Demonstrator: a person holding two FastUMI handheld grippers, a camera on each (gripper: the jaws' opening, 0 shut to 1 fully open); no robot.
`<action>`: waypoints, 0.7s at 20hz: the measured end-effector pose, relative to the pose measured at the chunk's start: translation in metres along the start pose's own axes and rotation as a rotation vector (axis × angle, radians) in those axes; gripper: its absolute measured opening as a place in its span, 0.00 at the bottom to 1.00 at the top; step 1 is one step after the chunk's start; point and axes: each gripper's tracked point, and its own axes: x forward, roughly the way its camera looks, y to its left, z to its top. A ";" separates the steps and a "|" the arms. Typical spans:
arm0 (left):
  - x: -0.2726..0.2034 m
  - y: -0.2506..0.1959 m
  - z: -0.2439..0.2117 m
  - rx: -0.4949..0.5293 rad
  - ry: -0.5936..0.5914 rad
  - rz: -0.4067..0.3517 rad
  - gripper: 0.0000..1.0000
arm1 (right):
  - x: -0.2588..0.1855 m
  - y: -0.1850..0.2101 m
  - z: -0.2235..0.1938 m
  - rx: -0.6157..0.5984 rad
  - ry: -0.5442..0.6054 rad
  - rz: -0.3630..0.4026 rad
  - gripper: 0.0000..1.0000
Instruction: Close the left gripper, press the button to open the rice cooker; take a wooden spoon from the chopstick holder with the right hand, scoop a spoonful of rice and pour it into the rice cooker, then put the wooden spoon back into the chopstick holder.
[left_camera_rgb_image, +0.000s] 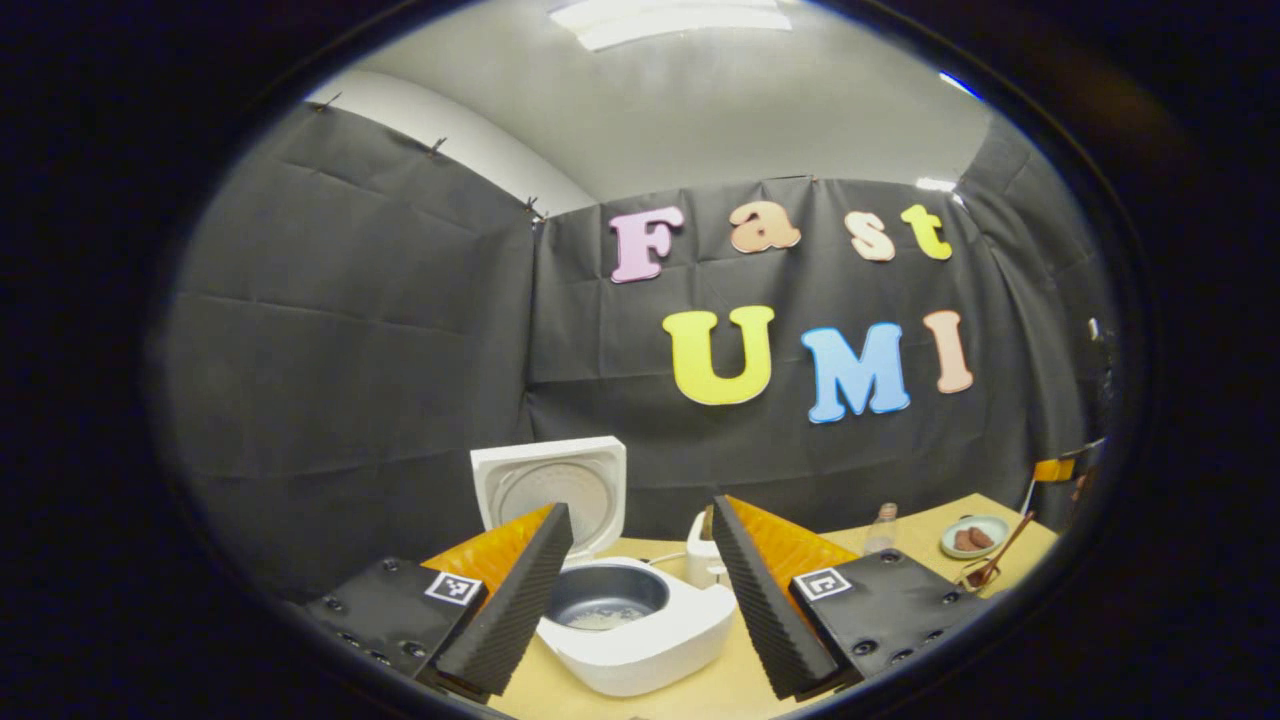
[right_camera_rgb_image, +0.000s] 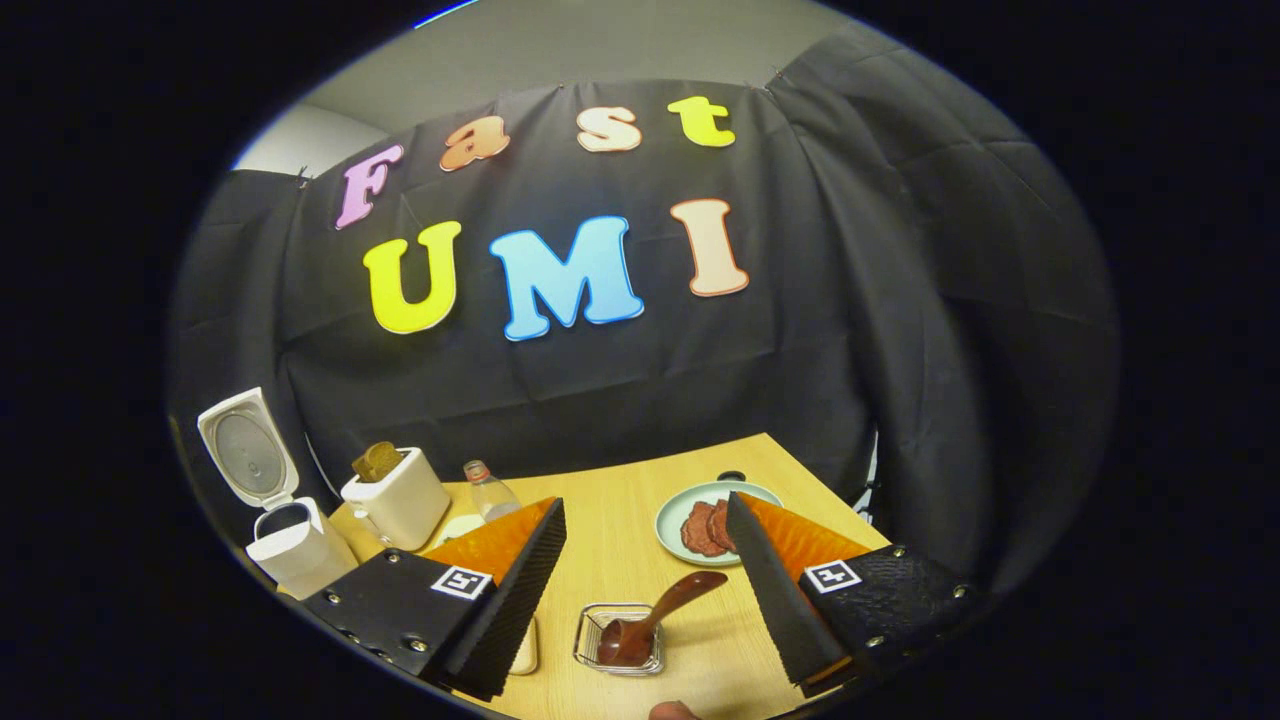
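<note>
The white rice cooker (left_camera_rgb_image: 650, 640) stands with its lid (left_camera_rgb_image: 552, 482) raised, and a little rice lies in the dark pot (left_camera_rgb_image: 606, 600). My left gripper (left_camera_rgb_image: 640, 510) is open just in front of it, one finger on each side and nothing held. In the right gripper view the cooker (right_camera_rgb_image: 290, 555) stands far left, next to a white holder (right_camera_rgb_image: 397, 500) with a brown piece sticking out. The wooden spoon (right_camera_rgb_image: 655, 618) rests with its bowl in a small clear dish (right_camera_rgb_image: 592, 632). My right gripper (right_camera_rgb_image: 645, 502) hangs open above the spoon, not touching it.
A pale green plate (right_camera_rgb_image: 672, 512) with brown slices sits at the back right of the wooden table (right_camera_rgb_image: 610, 550), near its far edge. A small clear bottle (right_camera_rgb_image: 488, 490) stands beside the holder. A fingertip (right_camera_rgb_image: 673, 711) shows at the bottom edge.
</note>
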 end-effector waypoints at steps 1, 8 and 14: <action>0.009 0.005 0.001 0.002 -0.001 0.011 0.98 | -0.003 0.003 0.006 -0.009 -0.013 0.003 0.98; 0.086 0.046 0.014 -0.024 0.007 0.063 0.99 | -0.027 0.013 0.018 -0.065 -0.052 -0.040 0.98; 0.158 0.077 0.026 -0.034 -0.008 0.091 0.98 | -0.045 0.013 0.010 -0.070 -0.049 -0.093 0.98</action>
